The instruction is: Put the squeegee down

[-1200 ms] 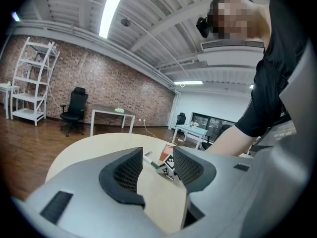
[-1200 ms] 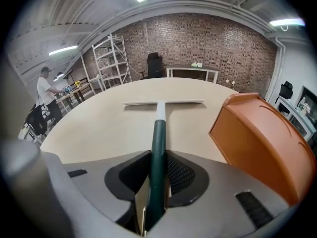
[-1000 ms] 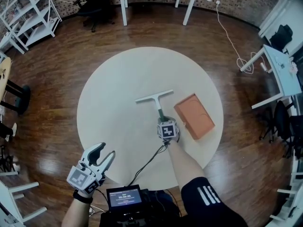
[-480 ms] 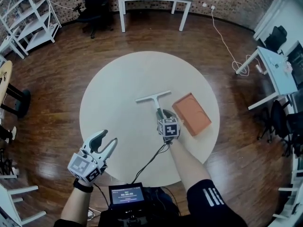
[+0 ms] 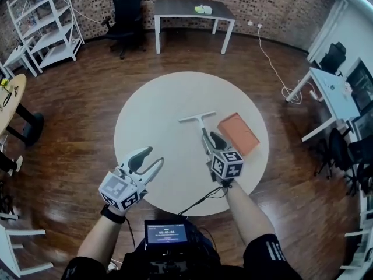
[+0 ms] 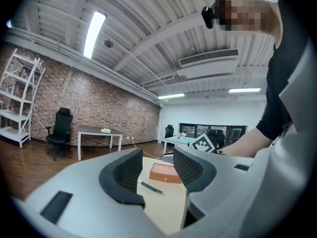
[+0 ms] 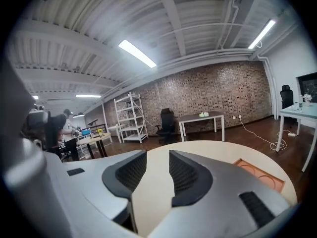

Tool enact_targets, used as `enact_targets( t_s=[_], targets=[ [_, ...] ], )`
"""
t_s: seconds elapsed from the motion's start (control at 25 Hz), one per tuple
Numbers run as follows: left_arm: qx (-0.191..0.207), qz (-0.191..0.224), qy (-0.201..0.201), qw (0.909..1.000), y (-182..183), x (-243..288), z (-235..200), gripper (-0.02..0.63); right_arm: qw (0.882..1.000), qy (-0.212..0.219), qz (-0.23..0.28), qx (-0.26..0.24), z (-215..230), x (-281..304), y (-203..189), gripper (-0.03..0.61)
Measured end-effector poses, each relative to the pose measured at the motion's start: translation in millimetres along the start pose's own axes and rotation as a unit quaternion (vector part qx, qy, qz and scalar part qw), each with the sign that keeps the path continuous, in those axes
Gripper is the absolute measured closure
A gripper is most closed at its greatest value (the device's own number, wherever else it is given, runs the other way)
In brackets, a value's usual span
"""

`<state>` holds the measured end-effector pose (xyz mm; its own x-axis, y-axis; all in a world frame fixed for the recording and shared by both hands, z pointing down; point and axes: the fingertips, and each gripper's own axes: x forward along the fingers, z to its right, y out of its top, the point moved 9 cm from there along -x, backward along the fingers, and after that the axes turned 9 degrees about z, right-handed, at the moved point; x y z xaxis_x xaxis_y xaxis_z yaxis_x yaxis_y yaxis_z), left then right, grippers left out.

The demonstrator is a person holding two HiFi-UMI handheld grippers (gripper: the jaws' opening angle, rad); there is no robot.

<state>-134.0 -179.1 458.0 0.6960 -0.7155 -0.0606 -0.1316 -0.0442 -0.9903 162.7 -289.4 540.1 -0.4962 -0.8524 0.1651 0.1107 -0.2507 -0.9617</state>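
The squeegee (image 5: 197, 120) lies flat on the round white table (image 5: 156, 112), its white T-shaped blade away from me and its dark handle pointing back at me. My right gripper (image 5: 213, 140) hovers just behind the handle's end, open, with only bare tabletop (image 7: 208, 150) between its jaws (image 7: 157, 170). At the table's near-left edge my left gripper (image 5: 152, 157) is open and empty. In the left gripper view the squeegee handle (image 6: 151, 187) and the orange tray (image 6: 163, 172) show between its jaws.
An orange tray (image 5: 238, 133) sits right of the squeegee, close to my right gripper, and shows at the right (image 7: 260, 175) in the right gripper view. A cable runs from the right gripper off the table's near edge. Desks, office chairs and shelves ring the wooden floor.
My right gripper has let go of the squeegee handle and drawn back toward me. My left gripper has risen toward the table's edge. The head view has tilted up.
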Motion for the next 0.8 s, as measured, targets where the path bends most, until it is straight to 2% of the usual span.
enact_targets(
  t_s=[0.2, 0.48, 0.6, 0.8],
  targets=[
    [0.006, 0.002, -0.019, 0.9998, 20, -50, 23, 0.410, 0.999, 0.008, 0.050, 0.001, -71, -77, 37, 0.408],
    [0.022, -0.013, -0.041, 0.9988, 41, -103, 63, 0.410, 0.994, 0.006, 0.105, -0.010, -160, -177, 56, 0.410],
    [0.014, -0.015, -0.040, 0.9990, 38, -114, 78, 0.410, 0.993, 0.008, 0.118, -0.014, -185, -209, 56, 0.410],
    [0.006, 0.010, -0.072, 0.9973, 38, -121, 112, 0.411, 0.992, -0.002, 0.121, -0.028, -210, -254, 51, 0.433]
  ],
)
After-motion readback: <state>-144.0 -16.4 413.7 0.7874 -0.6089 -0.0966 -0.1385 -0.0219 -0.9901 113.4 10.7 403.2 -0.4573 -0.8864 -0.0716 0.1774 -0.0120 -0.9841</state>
